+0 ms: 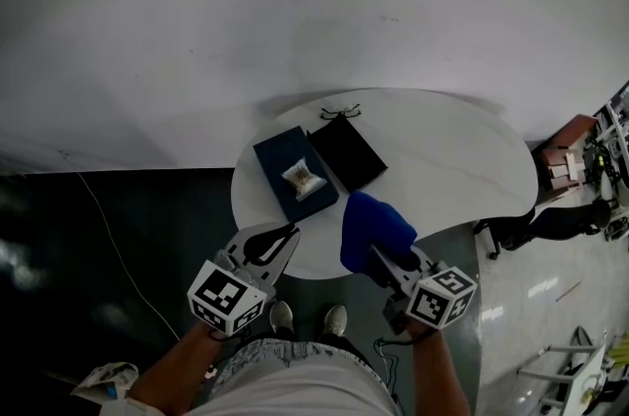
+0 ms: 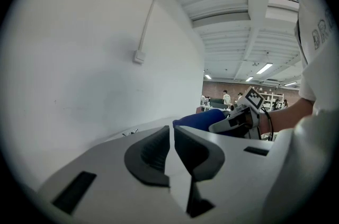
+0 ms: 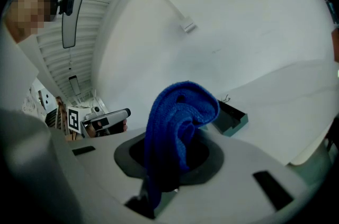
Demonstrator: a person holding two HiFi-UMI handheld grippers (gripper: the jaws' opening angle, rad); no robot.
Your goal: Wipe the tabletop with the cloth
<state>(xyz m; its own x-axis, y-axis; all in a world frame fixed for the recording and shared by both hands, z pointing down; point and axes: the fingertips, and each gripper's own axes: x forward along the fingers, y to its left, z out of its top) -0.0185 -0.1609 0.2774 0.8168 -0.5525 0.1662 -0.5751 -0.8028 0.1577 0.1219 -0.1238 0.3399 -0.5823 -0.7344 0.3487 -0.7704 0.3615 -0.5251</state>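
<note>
A blue cloth (image 1: 374,223) hangs bunched over the near edge of the white table (image 1: 452,158). My right gripper (image 1: 379,257) is shut on it. In the right gripper view the cloth (image 3: 177,122) stands up out of the jaws and hides the fingertips of the right gripper (image 3: 170,160). My left gripper (image 1: 279,241) hovers at the table's near left edge, about a hand's width left of the cloth. Its jaws stand together with nothing between them. The left gripper view shows the left gripper (image 2: 172,144) shut, with the cloth (image 2: 200,120) beyond it.
On the table's left part lie a dark blue tray (image 1: 283,160) holding a small packet (image 1: 304,177), a black case (image 1: 347,153) and a pair of glasses (image 1: 340,113). A dark chair (image 1: 550,222) and shelves stand right of the table. A white wall rises behind.
</note>
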